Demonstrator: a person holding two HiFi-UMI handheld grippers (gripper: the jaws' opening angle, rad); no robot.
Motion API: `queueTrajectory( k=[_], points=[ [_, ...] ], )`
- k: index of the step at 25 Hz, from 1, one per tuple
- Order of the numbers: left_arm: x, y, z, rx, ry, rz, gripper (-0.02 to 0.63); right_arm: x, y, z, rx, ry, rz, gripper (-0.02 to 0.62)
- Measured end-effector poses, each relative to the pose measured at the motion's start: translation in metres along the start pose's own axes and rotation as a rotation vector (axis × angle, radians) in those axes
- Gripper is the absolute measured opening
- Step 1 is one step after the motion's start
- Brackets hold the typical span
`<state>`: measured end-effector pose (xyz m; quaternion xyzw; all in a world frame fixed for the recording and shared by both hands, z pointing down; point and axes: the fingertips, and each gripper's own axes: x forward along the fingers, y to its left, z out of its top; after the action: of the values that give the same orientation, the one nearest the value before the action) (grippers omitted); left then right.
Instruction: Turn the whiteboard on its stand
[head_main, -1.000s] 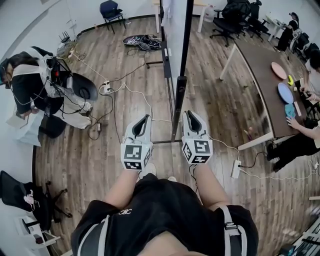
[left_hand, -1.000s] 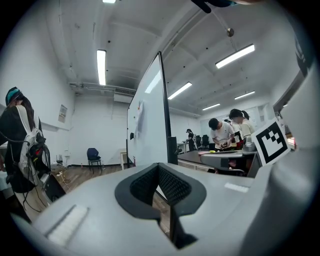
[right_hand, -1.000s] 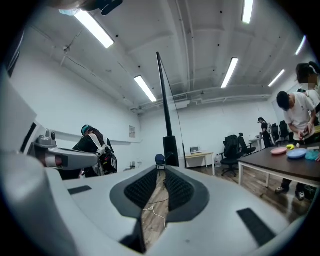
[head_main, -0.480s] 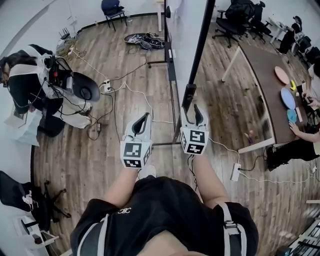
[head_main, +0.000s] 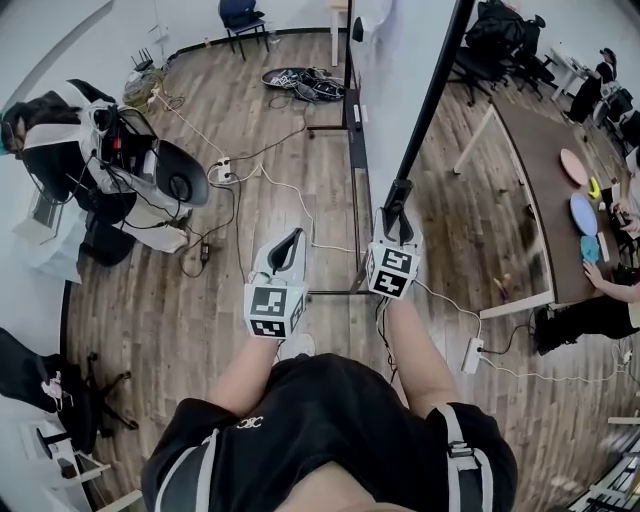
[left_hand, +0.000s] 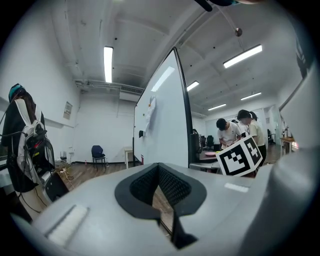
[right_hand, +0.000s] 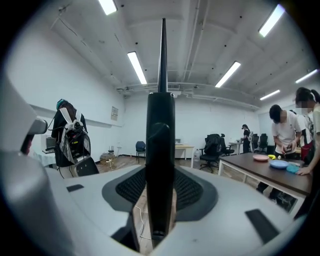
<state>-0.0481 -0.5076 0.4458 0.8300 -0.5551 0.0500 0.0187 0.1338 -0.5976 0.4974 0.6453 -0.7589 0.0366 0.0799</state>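
While the wearer looks steeply down past black shorts, the whiteboard (head_main: 400, 70) rises in the upper centre of the head view. It is seen edge-on w/ its white face to the left and its black frame edge slanting down from the top right. Its stand (head_main: 357, 170) runs as a dark bar along the wood floor (head_main: 270, 130) just left of the board.

The right gripper (head_main: 397, 215) sits at centre frame on the lower end of that black edge. In the right gripper view the edge stands upright btwn the two jaws – they are closing on it, pads right against both sides.

The left gripper (head_main: 288, 243) hangs just left of it, lower centre, well clear of the board. Its jaws are together w/ nothing btwn them, and the left gripper view shows the white face off ahead.

At the right edge of the head view is a brown table (head_main: 530, 150) w/ coloured plates (head_main: 598, 213). Another person (head_main: 60, 170) sits at upper left, and a tangle of cables (head_main: 300, 85) lies at top centre.
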Motion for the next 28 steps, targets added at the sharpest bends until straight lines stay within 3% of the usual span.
queueTrajectory(
  k=[12,28],
  points=[
    [-0.013,0.005,0.002,0.000,0.003,0.032,0.008,-0.008,0.002,0.001,-0.012,-0.014,0.031,0.175],
    [-0.057,-0.059,-0.031,-0.044,0.056,0.053,0.008,-0.065,-0.003,-0.012,-0.017,-0.004,0.052,0.175]
  ],
)
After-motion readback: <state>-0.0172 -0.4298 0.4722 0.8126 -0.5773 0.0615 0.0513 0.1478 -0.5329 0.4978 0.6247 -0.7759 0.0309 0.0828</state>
